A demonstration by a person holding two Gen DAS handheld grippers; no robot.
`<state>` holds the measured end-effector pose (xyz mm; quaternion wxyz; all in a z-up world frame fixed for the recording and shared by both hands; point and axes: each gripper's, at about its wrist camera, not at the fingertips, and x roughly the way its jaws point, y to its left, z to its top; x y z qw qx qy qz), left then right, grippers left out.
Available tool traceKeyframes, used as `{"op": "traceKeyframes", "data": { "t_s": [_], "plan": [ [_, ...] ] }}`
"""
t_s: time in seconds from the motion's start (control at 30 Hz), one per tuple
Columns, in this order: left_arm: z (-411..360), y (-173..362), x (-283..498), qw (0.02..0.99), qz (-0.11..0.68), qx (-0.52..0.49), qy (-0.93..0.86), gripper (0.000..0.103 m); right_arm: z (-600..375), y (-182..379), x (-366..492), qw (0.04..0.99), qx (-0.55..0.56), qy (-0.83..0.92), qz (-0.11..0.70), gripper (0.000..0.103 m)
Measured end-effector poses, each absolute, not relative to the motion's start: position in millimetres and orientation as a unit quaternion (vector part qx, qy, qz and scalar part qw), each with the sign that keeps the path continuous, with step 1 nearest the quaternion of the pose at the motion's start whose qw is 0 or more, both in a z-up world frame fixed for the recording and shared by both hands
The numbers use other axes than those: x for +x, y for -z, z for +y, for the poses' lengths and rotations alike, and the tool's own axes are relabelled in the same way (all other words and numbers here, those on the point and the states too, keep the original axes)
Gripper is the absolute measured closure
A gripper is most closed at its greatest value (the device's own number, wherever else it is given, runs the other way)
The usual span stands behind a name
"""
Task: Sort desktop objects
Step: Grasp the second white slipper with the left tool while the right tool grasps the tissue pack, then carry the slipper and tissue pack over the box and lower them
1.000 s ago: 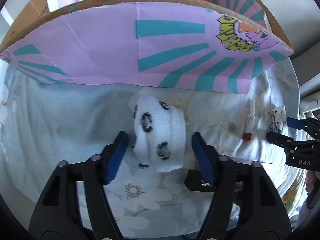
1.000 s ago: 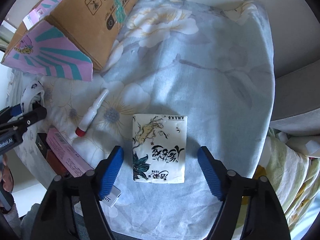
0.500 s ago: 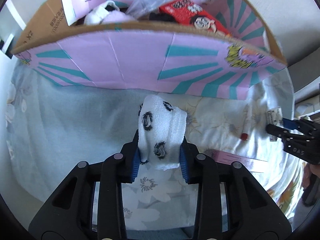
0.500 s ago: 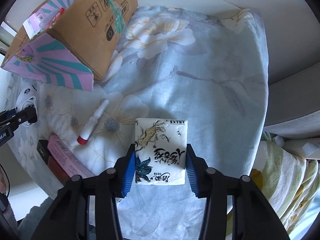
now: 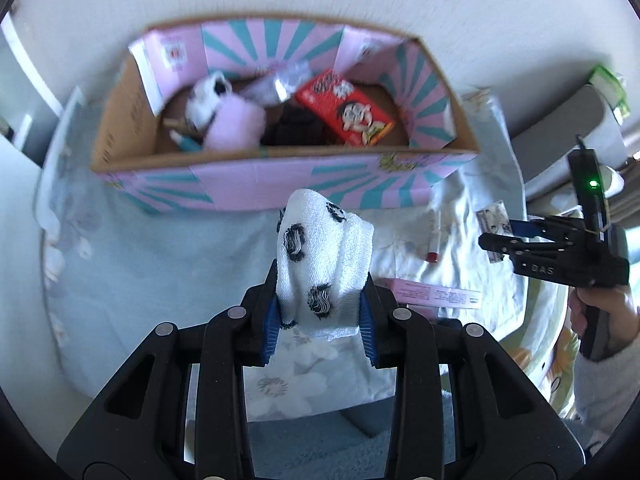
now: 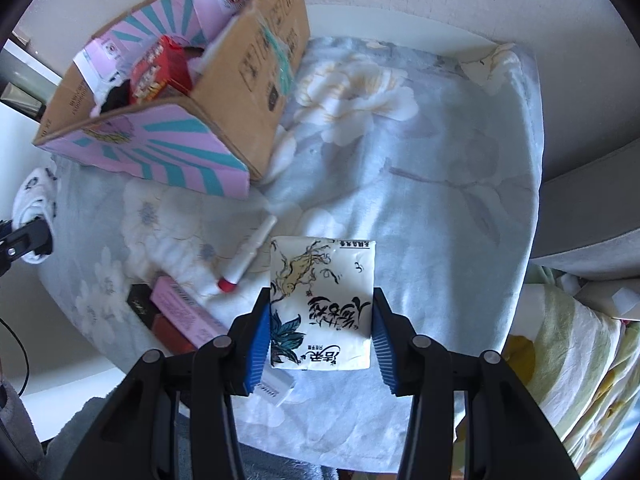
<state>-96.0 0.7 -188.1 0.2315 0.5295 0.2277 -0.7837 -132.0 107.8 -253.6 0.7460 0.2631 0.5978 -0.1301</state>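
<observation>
Both pickups are made; the carry to the cardboard box (image 5: 280, 184) is in hand. My left tool (image 5: 320, 320) is clamped narrow on the spotted white sock (image 5: 324, 256), held clear of the floral-covered worktop (image 6: 440, 184), just short of the box's near wall. My right tool (image 6: 322, 334) grips the tissue pack (image 6: 324, 300) by its sides. Next: bring each over the open box and release. The marker (image 6: 248, 264) and pink carton (image 6: 180, 312) are not yet sorted.

Box (image 5: 248, 184) front wall ahead; opening above seemingly unobstructed, contents crowd floor.
</observation>
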Motion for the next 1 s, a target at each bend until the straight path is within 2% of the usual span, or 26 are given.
{"op": "traceKeyframes", "data": {
  "t_s": [0.07,0.3,0.57,1.0],
  "plan": [
    [-5.2,176.5,-92.3,0.225,0.22,0.527,0.789,0.073,108.3,246.8,-133.6,0.738,0.305,0.182,0.574,0.061],
    [-22.6,146.5,-101.0,0.213,0.193,0.516,0.807,0.073,114.7,218.4,-132.6,0.745,0.321,0.208,0.547,0.06],
    [-44.0,127.8,-108.5,0.193,0.188,0.511,0.816,0.073,129.7,181.8,-89.5,0.76,0.321,0.229,0.516,0.06],
    [-82.5,104.3,-141.1,0.187,0.123,0.516,0.827,0.073,126.4,133.3,-33.8,0.779,0.301,0.233,0.498,0.06]
  ]
}}
